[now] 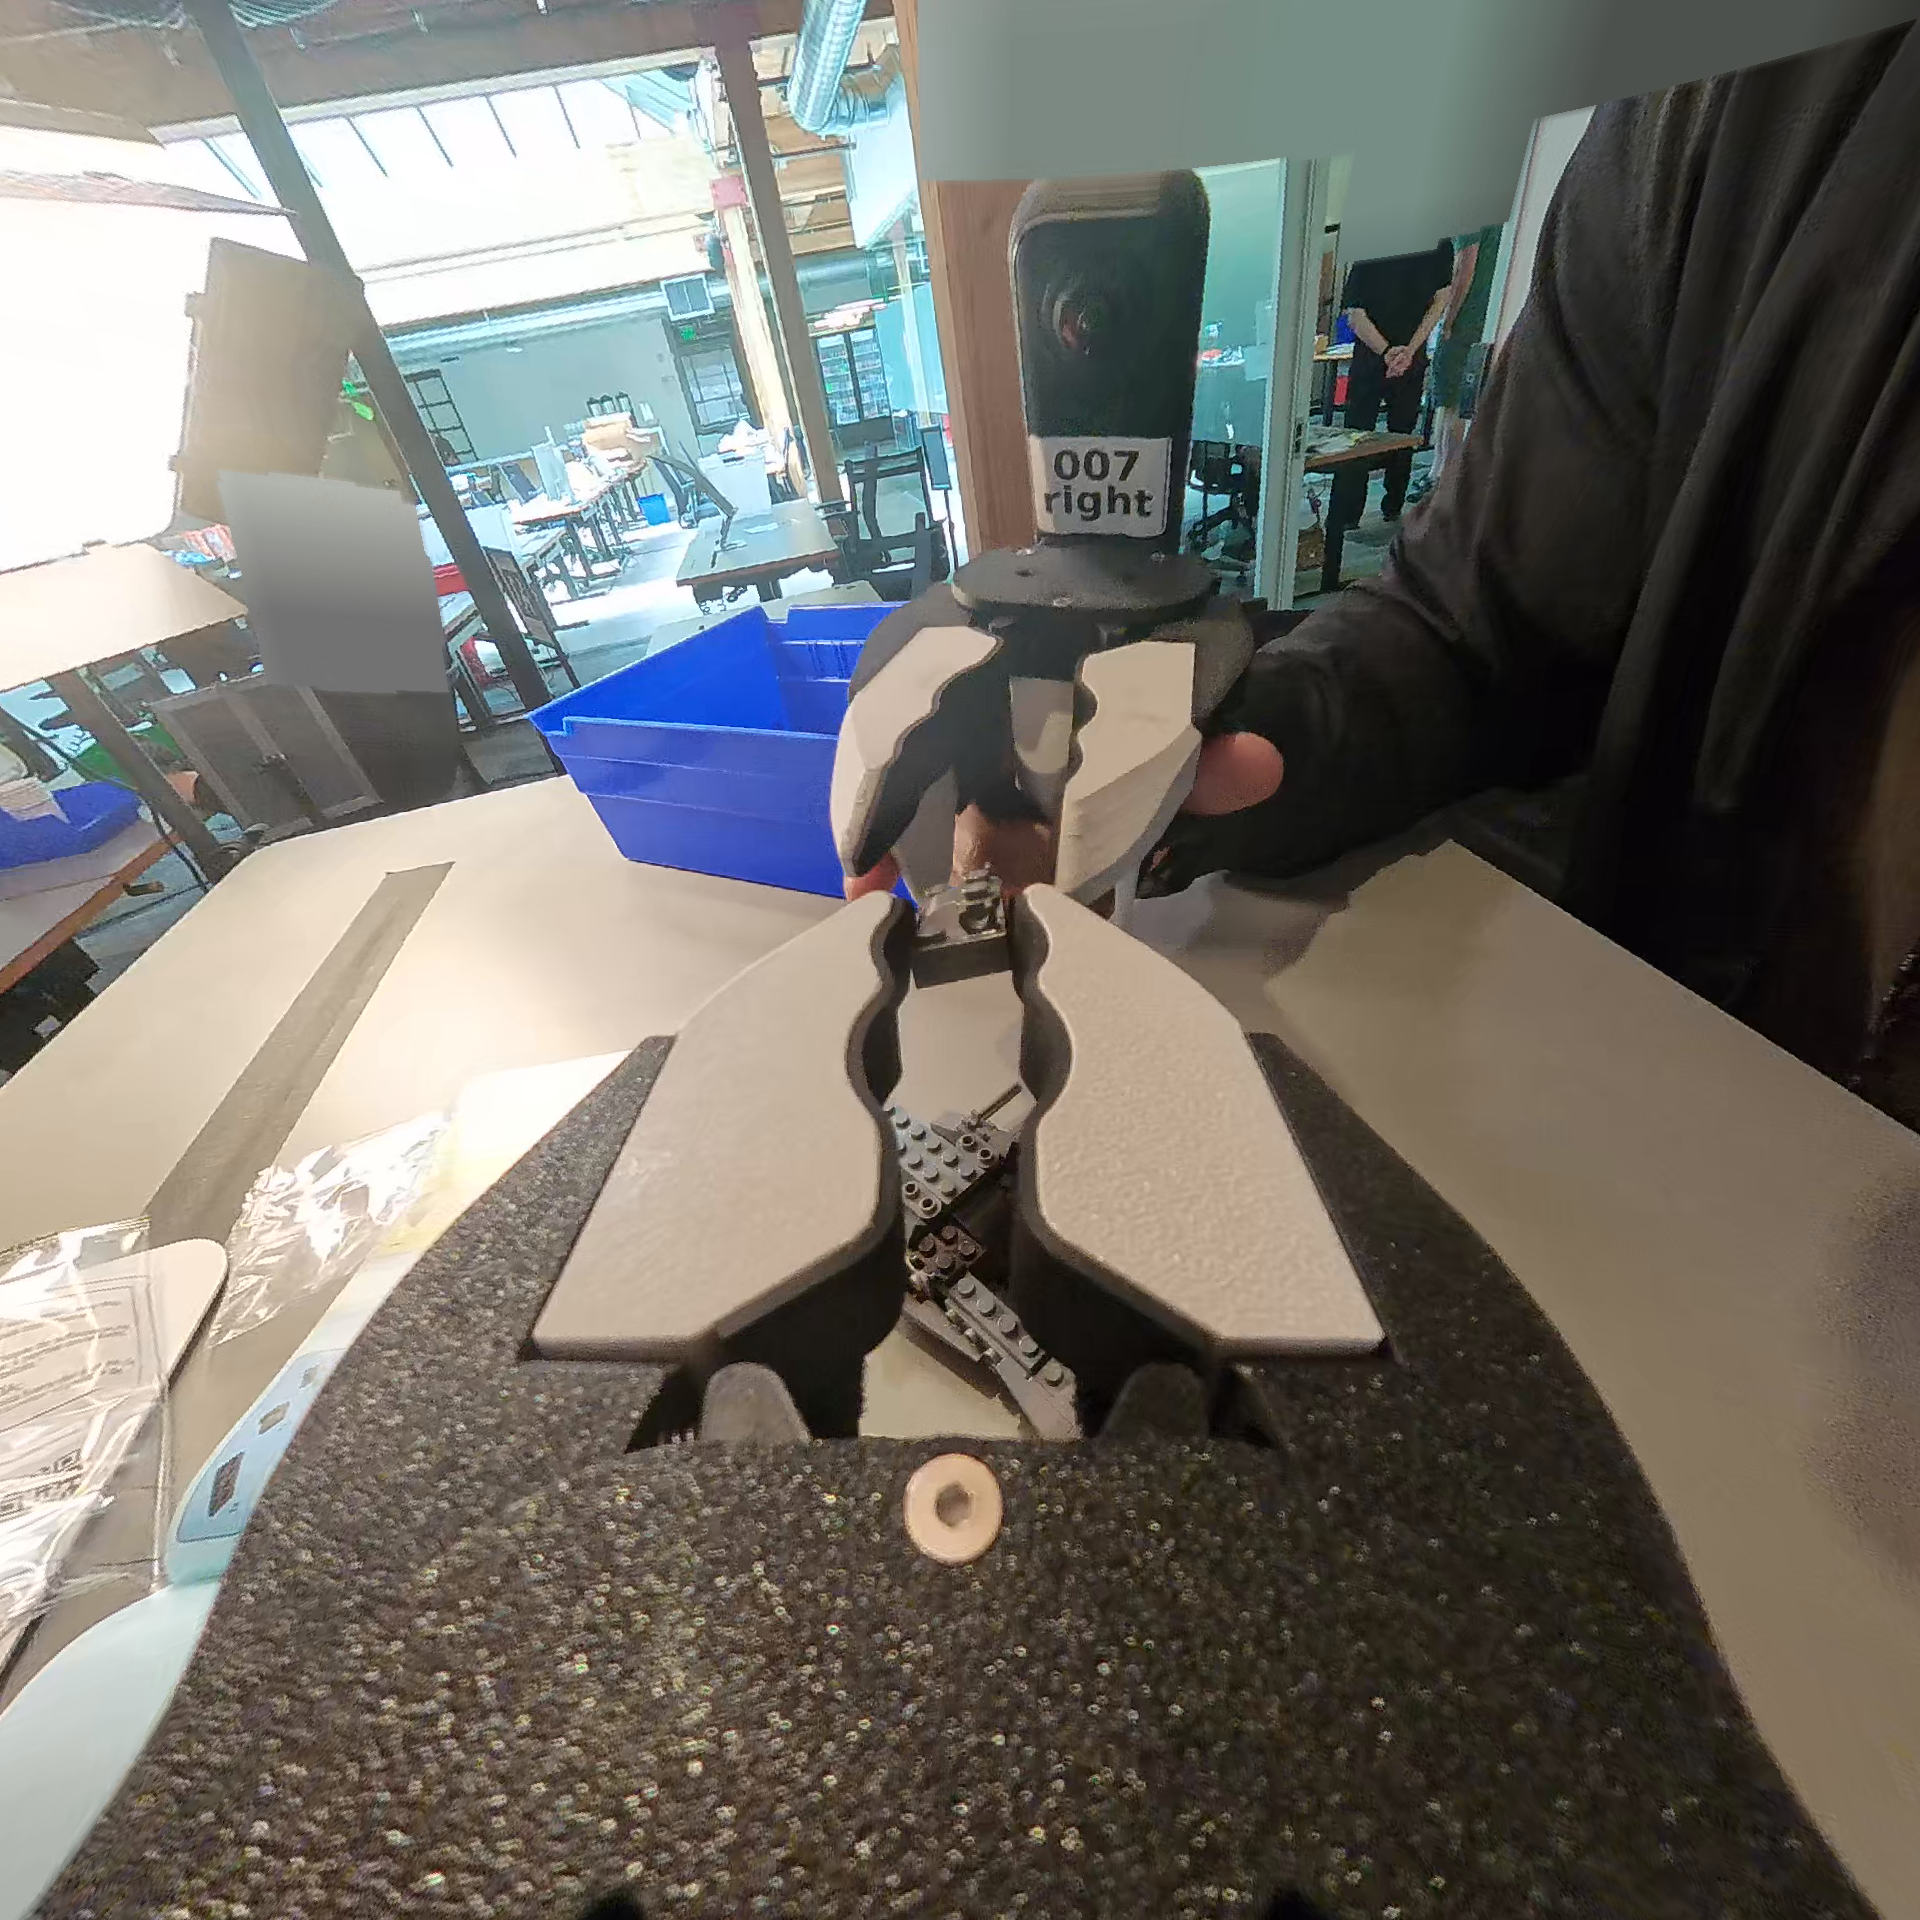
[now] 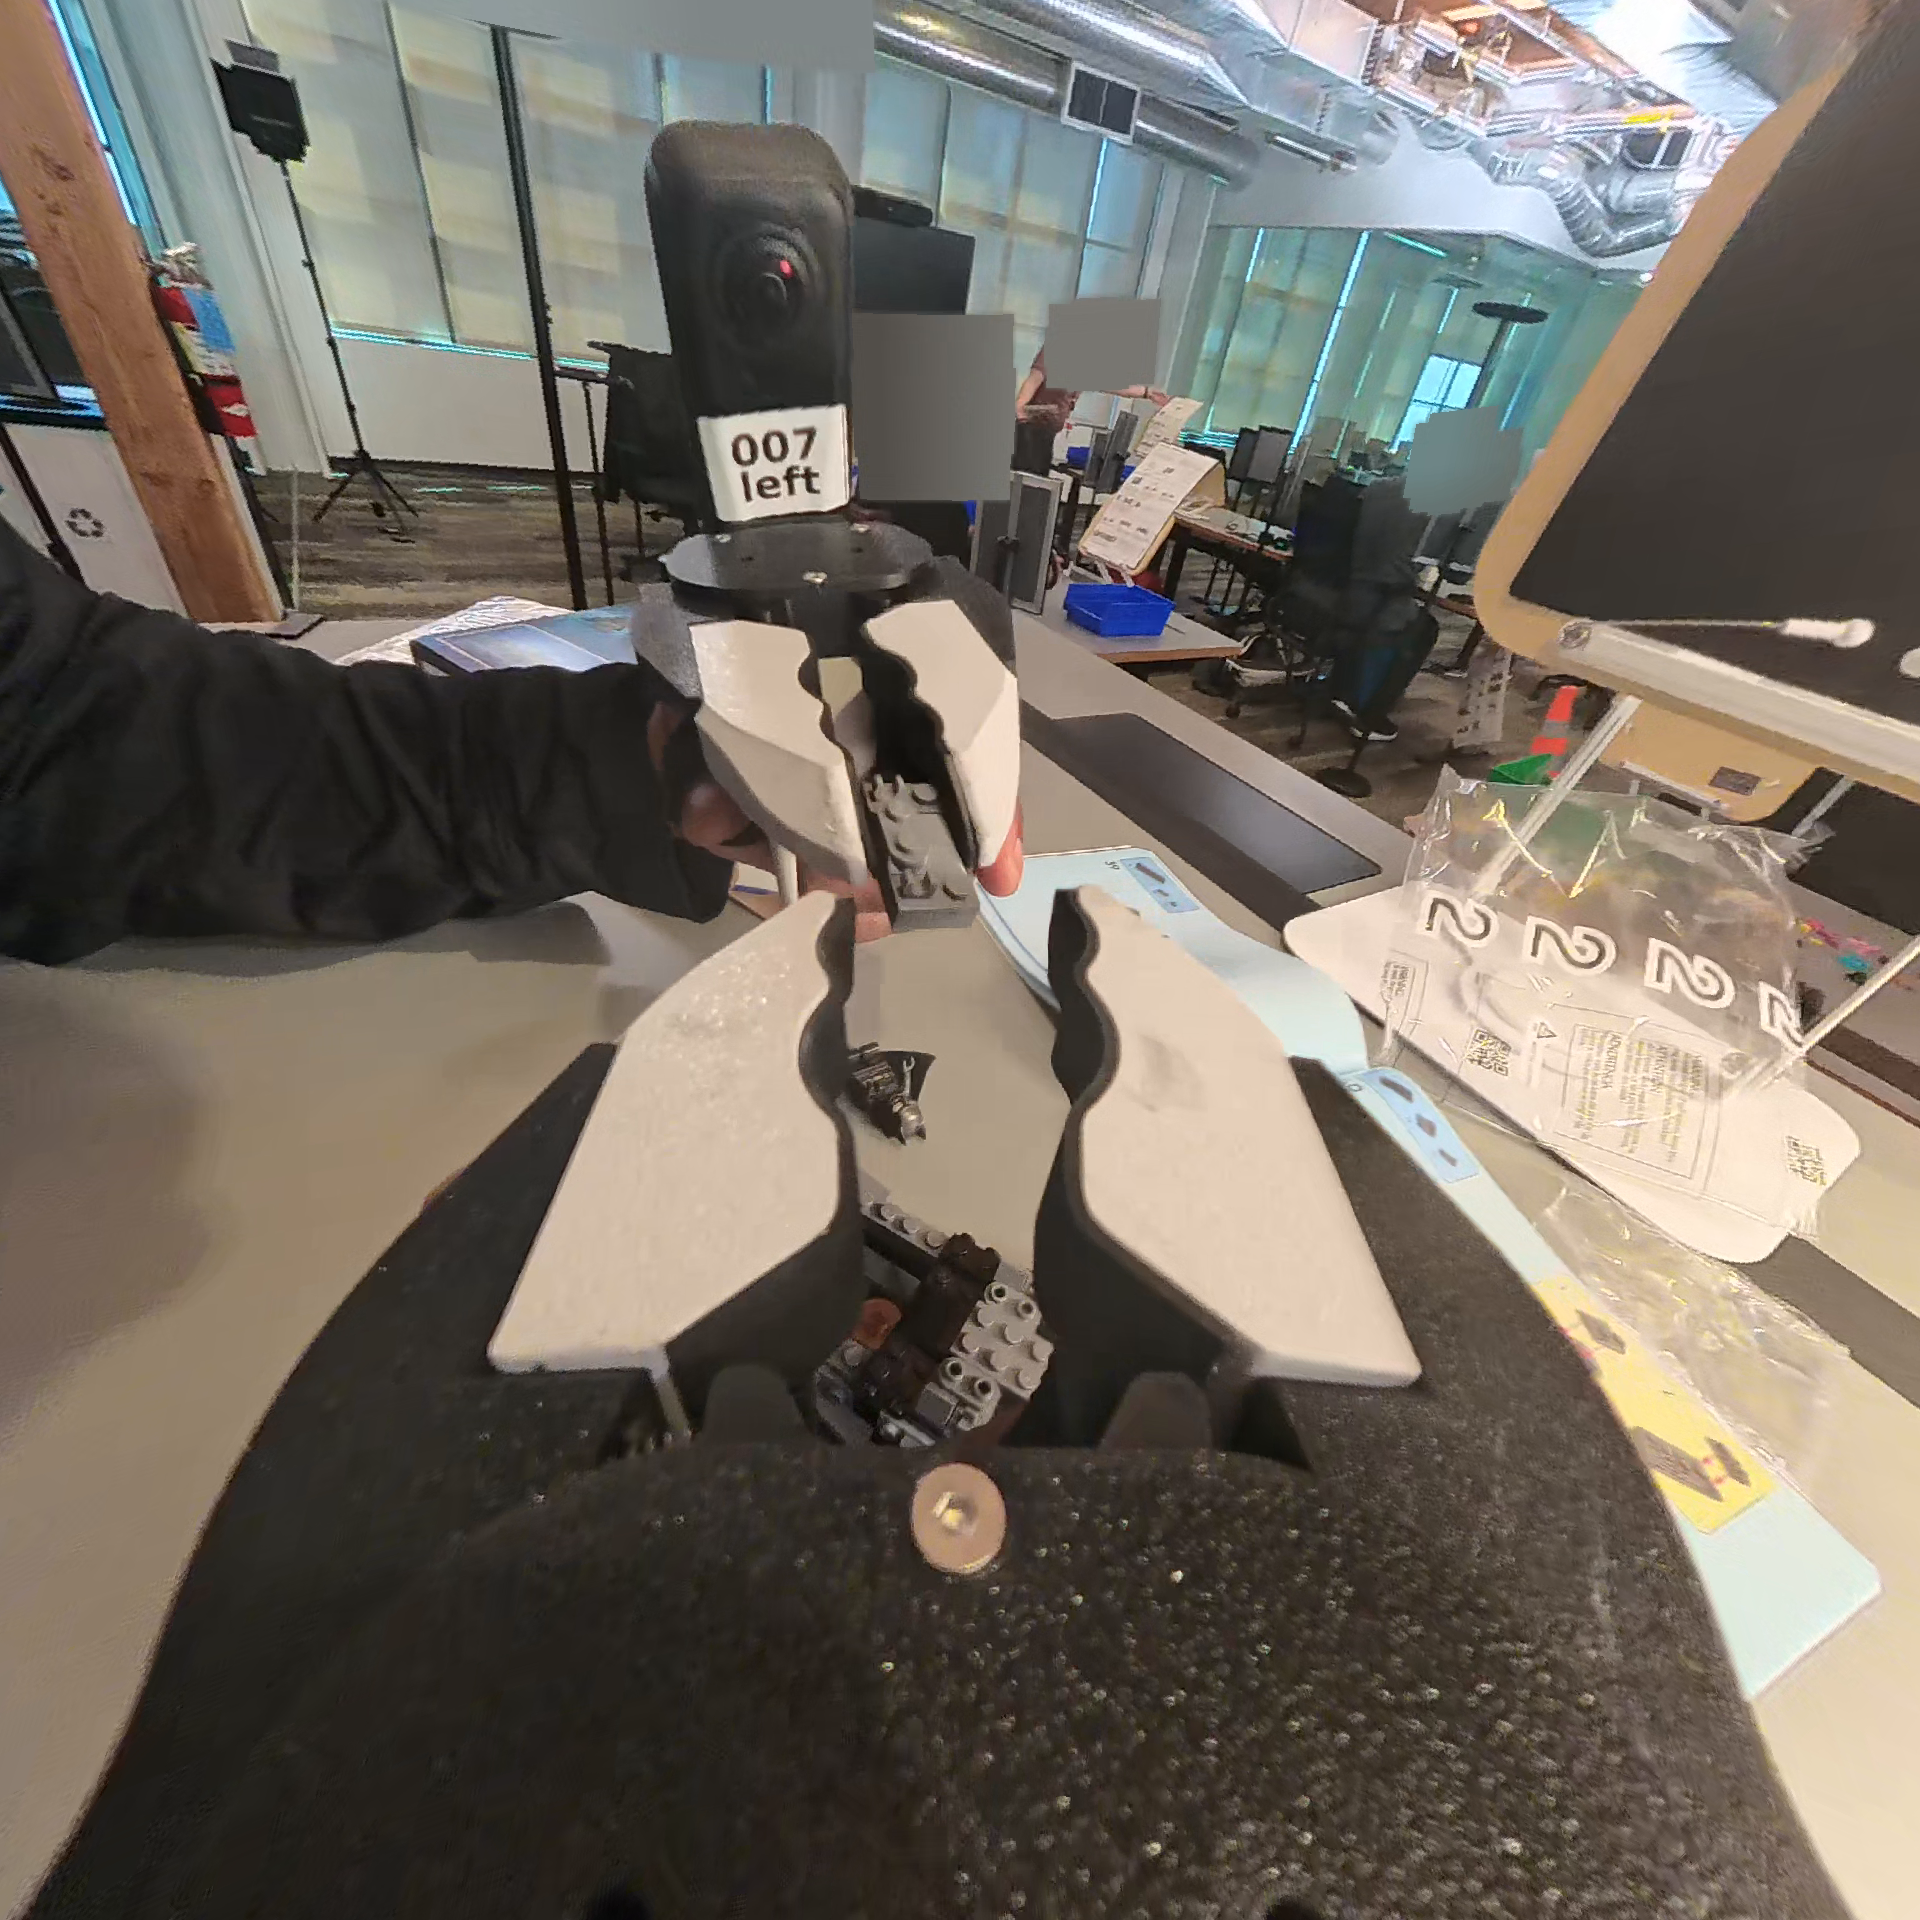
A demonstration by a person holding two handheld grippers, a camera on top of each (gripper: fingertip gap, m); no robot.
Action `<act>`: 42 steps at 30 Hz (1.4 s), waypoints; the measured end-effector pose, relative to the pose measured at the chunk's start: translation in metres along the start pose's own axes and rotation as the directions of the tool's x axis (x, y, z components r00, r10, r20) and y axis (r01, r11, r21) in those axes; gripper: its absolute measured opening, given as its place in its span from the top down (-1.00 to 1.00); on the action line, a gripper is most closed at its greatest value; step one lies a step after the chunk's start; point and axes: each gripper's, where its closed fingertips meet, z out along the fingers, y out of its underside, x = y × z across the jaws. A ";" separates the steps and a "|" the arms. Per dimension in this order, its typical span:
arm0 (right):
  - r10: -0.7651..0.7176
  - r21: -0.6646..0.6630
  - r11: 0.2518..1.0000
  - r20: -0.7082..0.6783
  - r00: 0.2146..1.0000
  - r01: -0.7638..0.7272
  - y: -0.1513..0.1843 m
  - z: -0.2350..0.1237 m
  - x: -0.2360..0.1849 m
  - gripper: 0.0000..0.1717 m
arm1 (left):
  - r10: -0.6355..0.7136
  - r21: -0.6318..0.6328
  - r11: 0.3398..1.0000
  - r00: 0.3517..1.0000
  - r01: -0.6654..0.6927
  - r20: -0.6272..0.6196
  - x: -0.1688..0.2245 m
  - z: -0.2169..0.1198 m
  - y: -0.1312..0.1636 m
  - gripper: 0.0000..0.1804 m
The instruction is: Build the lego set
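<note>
Only right wrist view shows booklet [image 2: 1195, 935] (blue).

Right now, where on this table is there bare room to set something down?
Bare tabletop lies between the blue bin and the dark strip. Another stretch runs below the sleeved arm. It is crowded around the plastic bags and booklet.

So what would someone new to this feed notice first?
Probably the two tongs meeting nose to nose above the grey table. The left tongs are shut on a small dark grey brick piece, while the right tongs stand open just in front of it. Next, the blue bin behind them and the clear plastic bags beside the light blue instruction booklet.
</note>
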 end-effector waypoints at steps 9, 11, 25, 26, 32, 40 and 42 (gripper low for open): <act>0.051 0.010 0.999 0.045 0.998 -0.051 0.004 0.000 -0.001 0.61 | 0.009 0.010 1.000 1.000 -0.009 -0.008 0.003 0.001 -0.001 0.80; 0.056 0.007 0.998 0.052 0.997 -0.056 0.004 0.001 -0.002 0.61 | 0.013 0.006 1.000 1.000 -0.013 -0.008 0.003 0.001 0.000 0.80; 0.099 -0.011 0.995 0.114 0.989 -0.099 0.007 0.001 -0.007 0.66 | 0.019 -0.008 1.000 1.000 -0.019 -0.011 0.005 0.004 0.004 0.80; 0.100 -0.014 0.995 0.115 0.988 -0.099 0.008 0.001 -0.007 0.66 | 0.021 -0.008 1.000 1.000 -0.021 -0.012 0.006 0.004 0.004 0.80; 0.089 -0.006 0.996 0.125 0.988 -0.089 0.007 0.001 -0.009 0.66 | 0.028 -0.012 1.000 0.999 -0.028 -0.017 0.007 0.005 0.005 0.80; 0.089 -0.015 0.996 0.157 0.984 -0.087 0.007 0.001 -0.014 0.72 | 0.045 0.006 0.999 0.999 -0.045 -0.025 0.010 0.005 0.004 0.80; 0.089 -0.012 0.996 0.171 0.981 -0.088 0.006 0.000 -0.016 0.73 | 0.047 0.013 0.999 0.998 -0.047 -0.038 0.013 0.005 0.003 0.80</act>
